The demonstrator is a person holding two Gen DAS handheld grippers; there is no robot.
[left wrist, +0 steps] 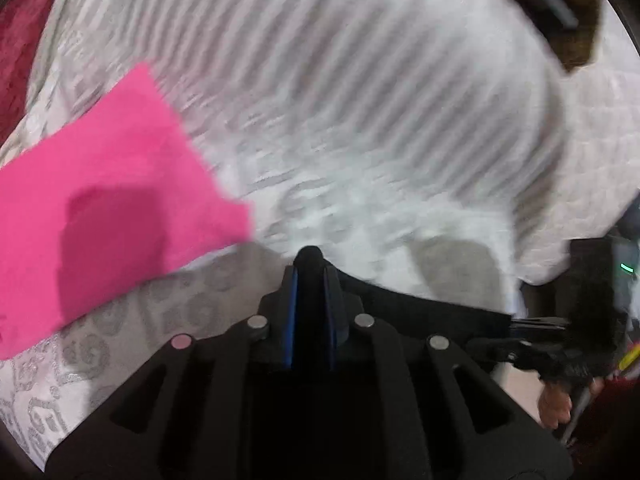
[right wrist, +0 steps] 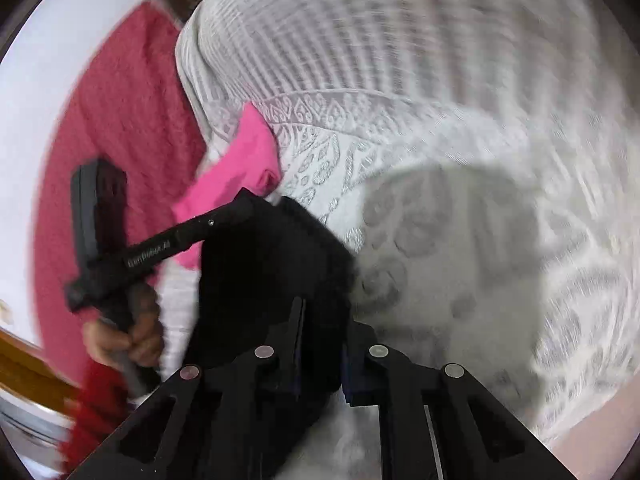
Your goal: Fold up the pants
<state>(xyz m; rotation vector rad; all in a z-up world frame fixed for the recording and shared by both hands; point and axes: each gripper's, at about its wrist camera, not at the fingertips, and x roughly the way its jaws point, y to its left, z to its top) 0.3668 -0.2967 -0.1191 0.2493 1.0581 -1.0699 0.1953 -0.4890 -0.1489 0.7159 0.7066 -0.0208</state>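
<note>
Black pants (right wrist: pixel 276 280) hang bunched and dark between my two grippers above a white bedspread (left wrist: pixel 360 100) woven with silver-grey stripes and leaf motifs. My left gripper (left wrist: pixel 310 264) has its jaws drawn narrow, a fold of the black cloth pinched at the tips, and the fabric runs off as a taut band toward the right edge. My right gripper (right wrist: pixel 320 320) is likewise clamped on the same cloth, which fills the space between its fingers. A bright pink cloth (left wrist: pixel 100 208) lies on the bedspread just beside the pants. The left wrist view shows that pink cloth broad and flat. Only the right wrist view shows my left hand (right wrist: pixel 128 340) round its handle, and a red rug (right wrist: pixel 120 120) beyond the bed's edge.
</note>
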